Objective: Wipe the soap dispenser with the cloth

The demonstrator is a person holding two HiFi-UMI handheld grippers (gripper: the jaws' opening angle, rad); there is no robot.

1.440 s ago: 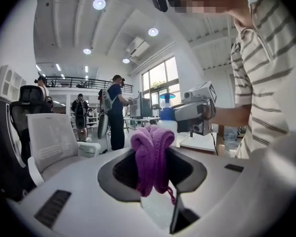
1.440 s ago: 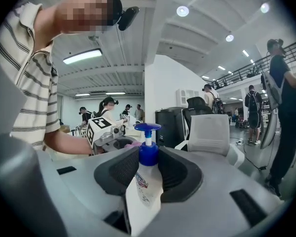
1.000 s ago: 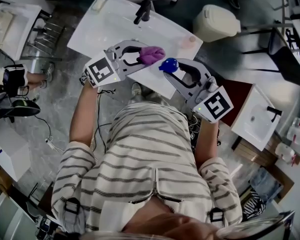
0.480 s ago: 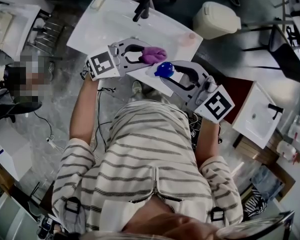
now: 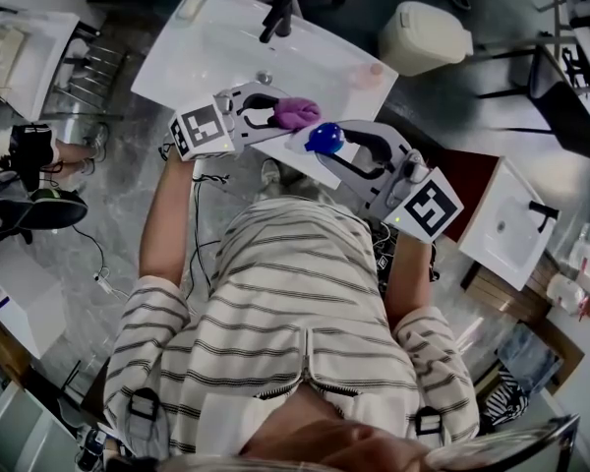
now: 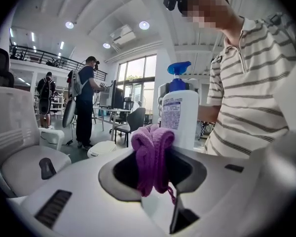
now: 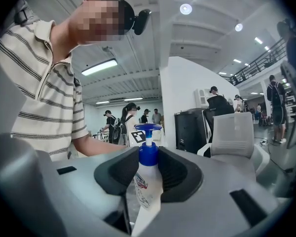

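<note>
Left tongs [image 5: 290,116] pinch purple knitted cloth [image 6: 153,154]; right tongs [image 5: 326,144] clamp white blue-pump soap dispenser [image 7: 148,181]; text label [image 6: 171,113]: left gripper view only.

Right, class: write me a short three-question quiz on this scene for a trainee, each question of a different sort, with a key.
1. True or false: the left gripper is shut on the purple cloth.
2. On the soap dispenser, the pump is: A red, B blue, C green.
3. Fill in: the soap dispenser is held by the ___ gripper.
Key: 1 true; 2 B; 3 the right gripper.
</note>
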